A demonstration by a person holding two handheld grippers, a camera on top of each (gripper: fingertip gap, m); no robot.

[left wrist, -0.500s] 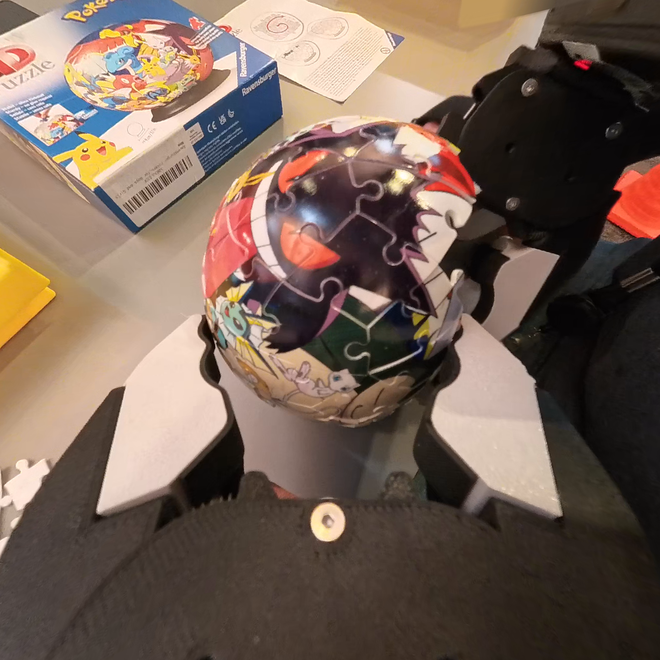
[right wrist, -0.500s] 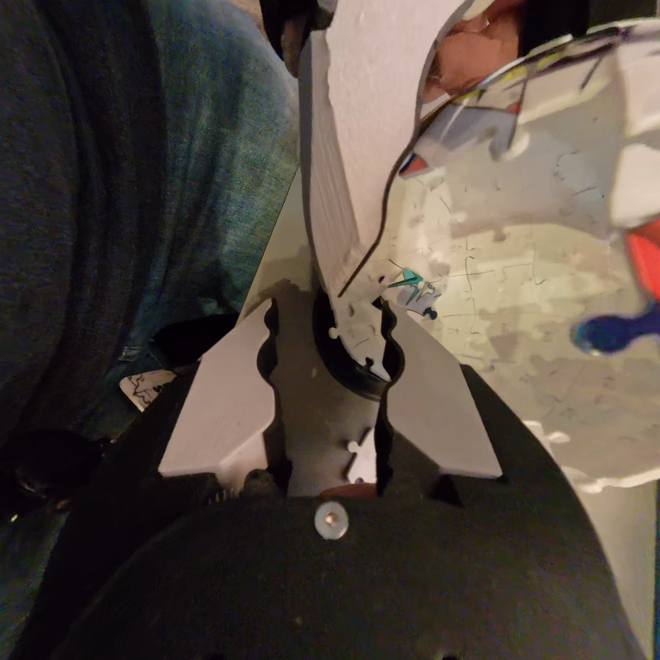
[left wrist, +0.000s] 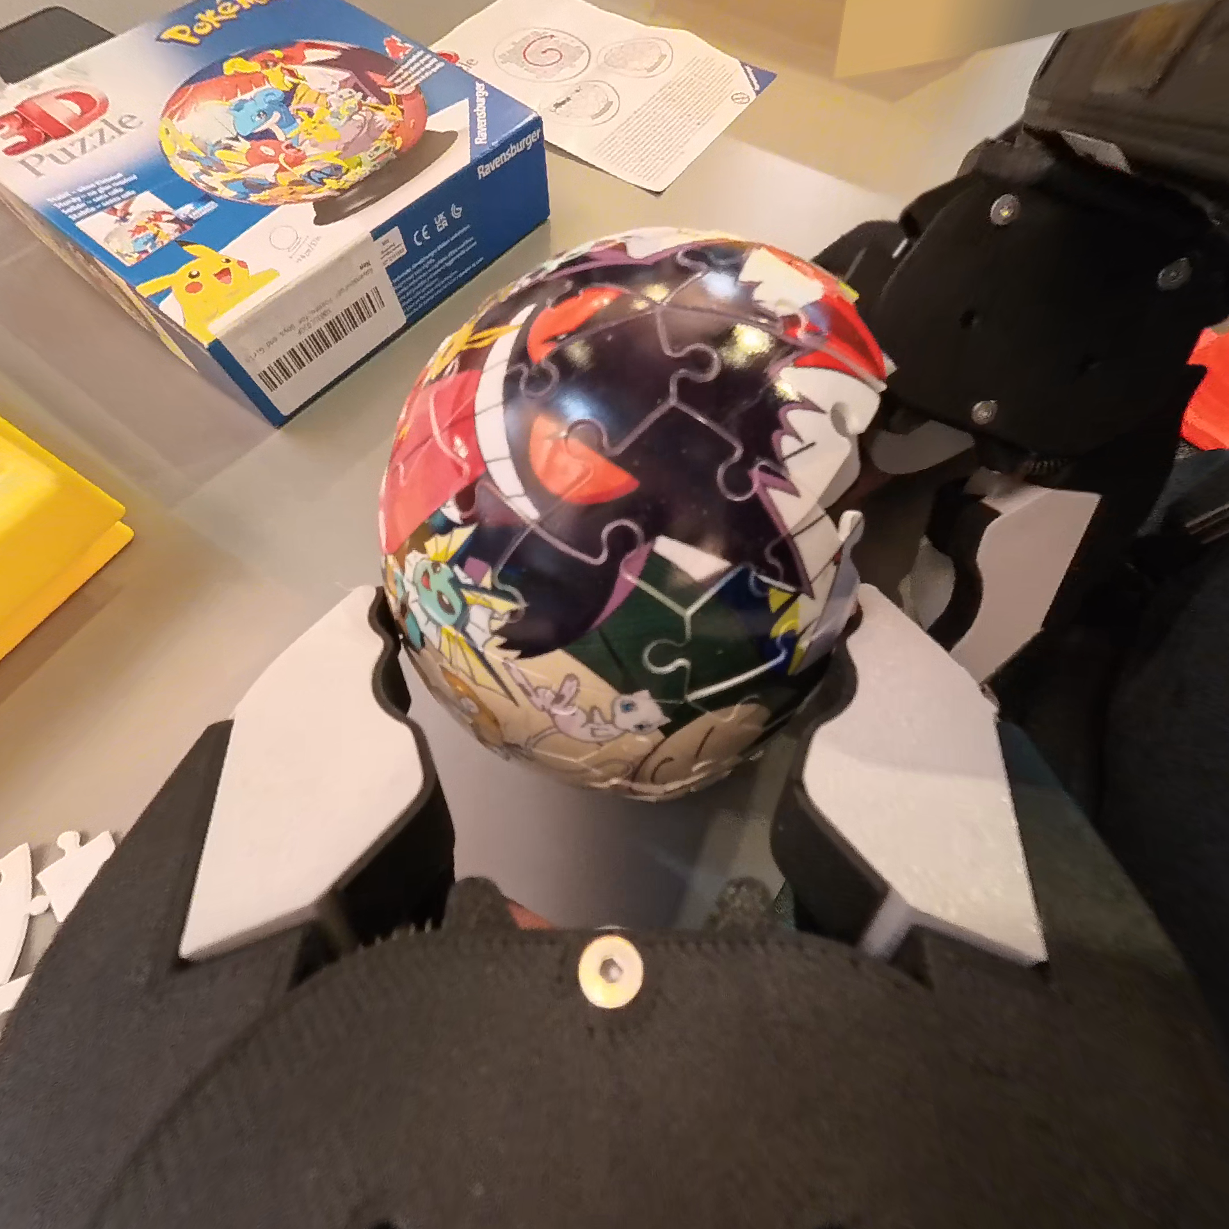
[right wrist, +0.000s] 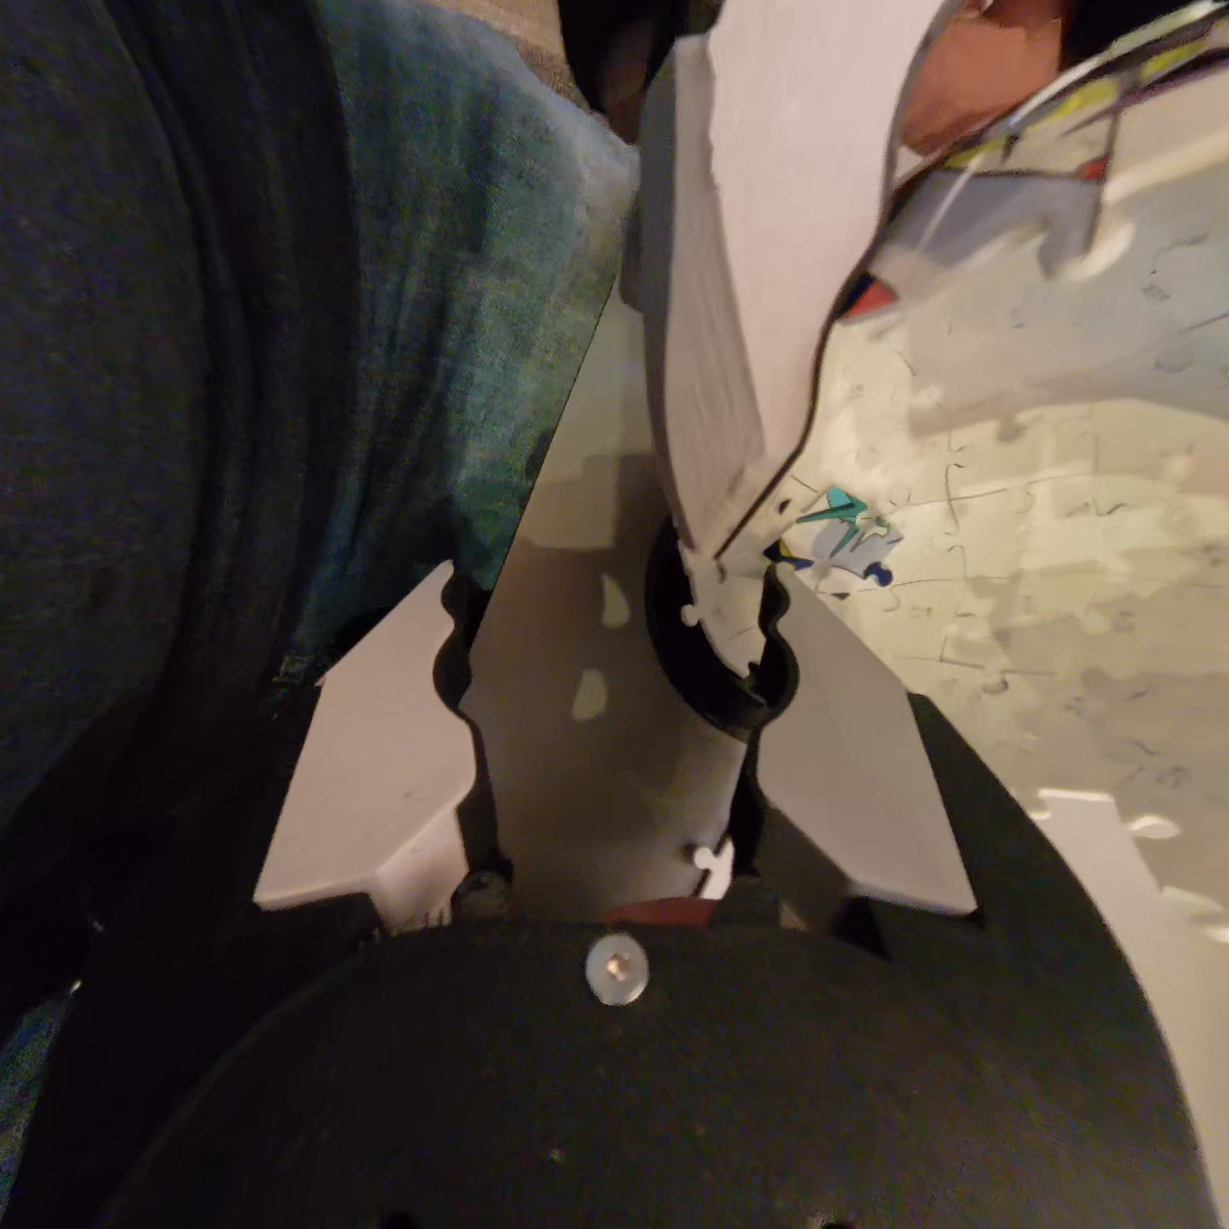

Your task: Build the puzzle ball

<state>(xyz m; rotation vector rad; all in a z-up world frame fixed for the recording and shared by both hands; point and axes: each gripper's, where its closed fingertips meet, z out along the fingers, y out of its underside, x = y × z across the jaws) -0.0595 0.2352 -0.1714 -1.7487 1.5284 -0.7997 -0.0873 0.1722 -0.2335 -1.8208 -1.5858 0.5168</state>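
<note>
Puzzle ball (left wrist: pixel 625 519) sits dead centre in our left wrist view, glossy and mostly assembled, dark purple patch on top, red at 10 o'clock, beige band along the bottom. Left gripper (left wrist: pixel 615 618) has its jaws spread wide around the lower half of the ball; both white fingers (left wrist: pixel 312 765) press on its sides at 9 and 3 o'clock, so we hold the ball. Grey table (left wrist: pixel 199 505) lies underneath.

Blue puzzle box (left wrist: pixel 279 199) lies flat at 11 o'clock, well apart from the ball. Paper instruction sheet (left wrist: pixel 638 100) lies at 12 o'clock, just beyond the box. Yellow tray (left wrist: pixel 46 525) shows at 9 o'clock, cut by the frame edge. Loose white puzzle pieces (left wrist: pixel 40 884) lie at 8 o'clock. Right gripper (left wrist: pixel 1037 346) shows black at 2 o'clock, close against the ball's far right side.

In the right wrist view, our right gripper (right wrist: pixel 615 592) has jaws parted with only table between them, nothing held; its right finger (right wrist: pixel 858 765) lies against the ball's pale underside (right wrist: pixel 1031 532). Black ring stand (right wrist: pixel 698 665) sits under the ball at centre. White finger of the left gripper (right wrist: pixel 751 266) runs up at 1 o'clock. Dark trousers of a person (right wrist: pixel 199 399) fill 9 to 11 o'clock.
</note>
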